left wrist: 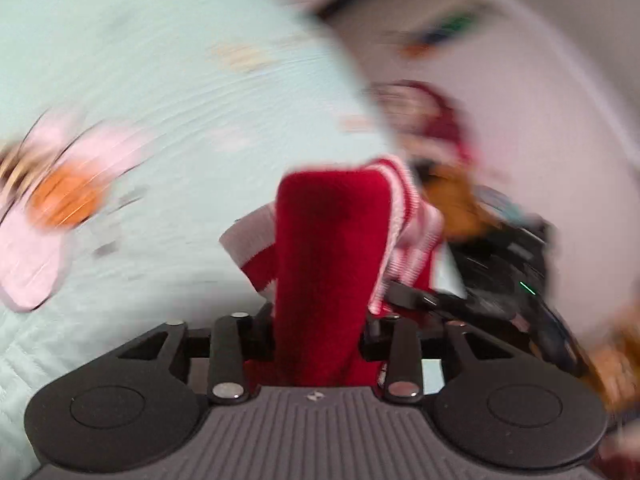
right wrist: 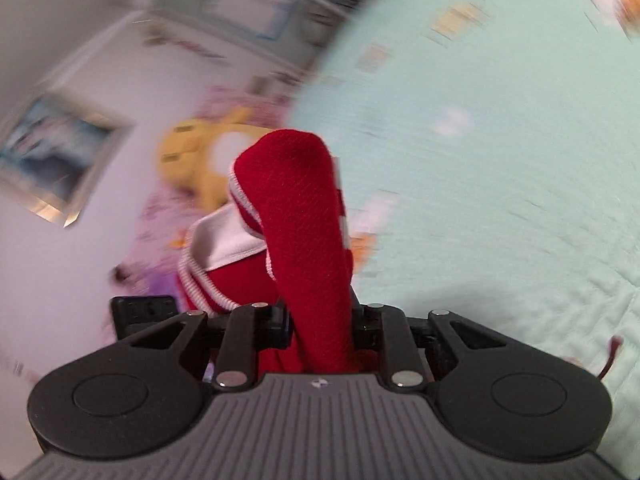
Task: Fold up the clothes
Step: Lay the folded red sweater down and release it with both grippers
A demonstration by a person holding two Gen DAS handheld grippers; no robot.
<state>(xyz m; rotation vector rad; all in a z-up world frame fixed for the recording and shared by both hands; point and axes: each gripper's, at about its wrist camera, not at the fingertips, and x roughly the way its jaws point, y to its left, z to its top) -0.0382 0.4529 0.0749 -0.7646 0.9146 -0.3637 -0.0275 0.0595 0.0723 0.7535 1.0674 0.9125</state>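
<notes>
Two views: both blurred; each looks along a gripper with red cloth bunched between its fingers.
Bed: pale mint quilt with small prints fills most of both views, left in the left wrist view, right in the right wrist view.
Wall: pale, with a framed picture in the right wrist view.
Garment: red knit with red-and-white striped trim, lifted off the bed, held by both grippers.
Pink cloth: lies on the quilt, far left, with an orange patch.
Yellow toy: behind the garment, beside the bed.
Left gripper: pinching a fold of the garment.
Right gripper: pinching another red fold.
</notes>
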